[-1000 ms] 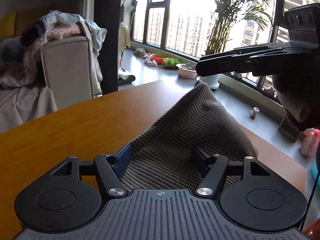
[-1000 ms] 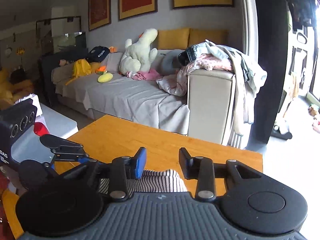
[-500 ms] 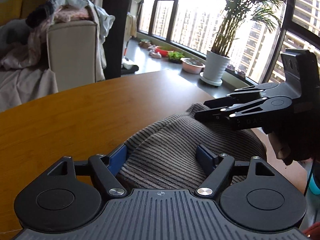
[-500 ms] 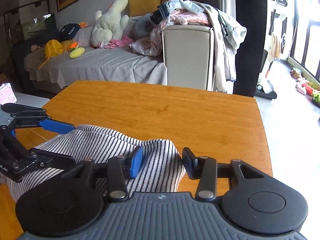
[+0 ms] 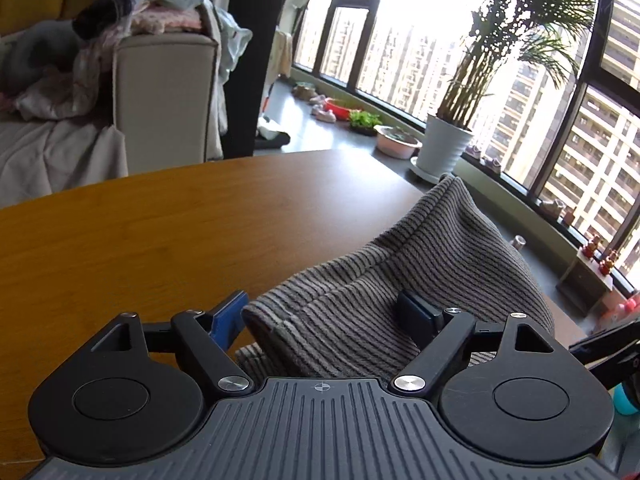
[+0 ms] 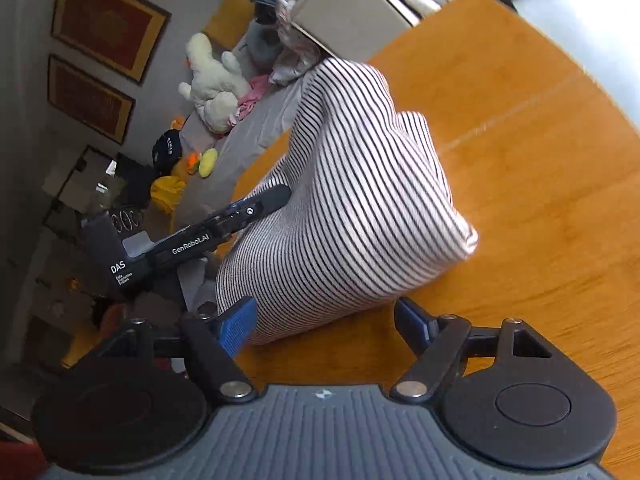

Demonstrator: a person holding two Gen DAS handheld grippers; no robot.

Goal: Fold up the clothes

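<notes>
While spreading apart, left gripper (image 5: 322, 316) fingers straddling a bunched fold of the grey-and-cream striped knit garment (image 5: 400, 280): cloth between the blue pads, neither pad visibly pressing. Right gripper (image 6: 326, 322) likewise opening, left blue pad (image 6: 236, 326) just brushing the garment's near edge, right pad over bare wooden table (image 6: 540, 160), nothing clamped. Ahead of both pairs of fingers, garment heaped on the table, peaked rather than flat, long axis running forward and away from the left fingers, up and to the left from the right ones. Left gripper nearer: cloth inside its jaws, only beside the right's. Probably just released; flattening likely next.
</notes>
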